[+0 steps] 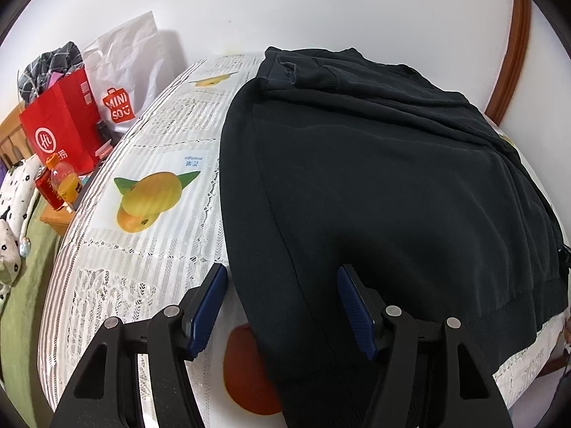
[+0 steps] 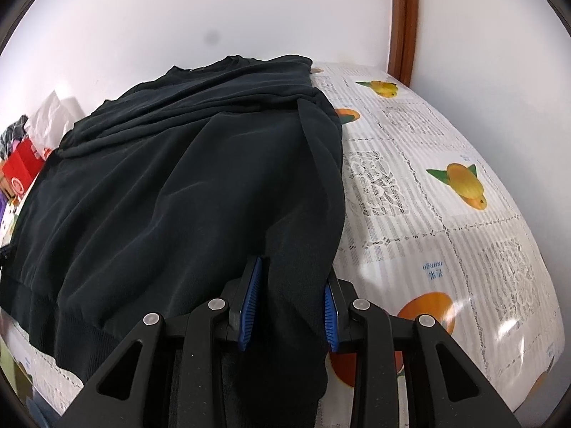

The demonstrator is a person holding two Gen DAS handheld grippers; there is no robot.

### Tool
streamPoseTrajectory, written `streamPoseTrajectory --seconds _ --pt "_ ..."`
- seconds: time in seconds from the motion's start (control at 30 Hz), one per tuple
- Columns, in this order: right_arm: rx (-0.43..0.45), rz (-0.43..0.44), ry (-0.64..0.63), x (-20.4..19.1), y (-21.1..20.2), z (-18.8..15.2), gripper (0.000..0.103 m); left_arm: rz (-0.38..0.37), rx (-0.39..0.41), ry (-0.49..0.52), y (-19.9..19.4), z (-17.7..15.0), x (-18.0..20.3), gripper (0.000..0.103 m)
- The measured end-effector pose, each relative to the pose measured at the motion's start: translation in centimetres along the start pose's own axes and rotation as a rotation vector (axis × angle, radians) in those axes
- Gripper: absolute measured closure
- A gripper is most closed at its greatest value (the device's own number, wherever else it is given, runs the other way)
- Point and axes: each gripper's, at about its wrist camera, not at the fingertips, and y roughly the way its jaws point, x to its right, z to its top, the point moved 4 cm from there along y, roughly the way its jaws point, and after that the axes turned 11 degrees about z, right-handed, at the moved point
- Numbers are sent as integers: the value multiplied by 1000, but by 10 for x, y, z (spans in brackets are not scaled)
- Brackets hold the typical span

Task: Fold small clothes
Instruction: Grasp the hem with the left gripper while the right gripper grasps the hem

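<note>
We see the left hand-held gripper [image 1: 282,306] at lower centre, released, its fingers straddling the edge of the dark garment [image 1: 374,178] spread over the fruit-print surface [image 1: 153,249]. At lower centre, the right hand-held gripper [image 2: 291,303] is grasping a garment [image 2: 178,185] fold.

Left gripper [image 1: 282,278], right gripper [image 2: 294,281]: black angular linkages, silver pivot screws, ribbed blue pads [image 1: 351,306]

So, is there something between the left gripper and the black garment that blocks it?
Nothing visible blocks it. The left gripper stands open right over the near edge of the black garment, which lies on the fruit-print tablecloth.
</note>
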Motion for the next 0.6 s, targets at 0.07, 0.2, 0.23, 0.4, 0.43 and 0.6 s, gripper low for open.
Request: streamPoseTrajectory --seconds 0.07,0.2,0.23,0.4,0.43,0.6 --pt "6 -6 18 0 0 0 70 8 0 -4 0 0 1 45" --pt "24 -45 21 -5 1 -1 78 3 6 13 -2 1 5 71" --pt "24 -33 25 -6 1 -1 91 -3 6 26 -3 2 7 84" --pt "38 -2 56 -4 -7 1 95 -43 -7 43 -9 10 8 95" --pt "54 4 63 -1 -15 2 95 -63 5 28 -14 12 3 95" --pt "141 108 103 10 -65 8 96 -170 77 -65 -50 21 -28 95"
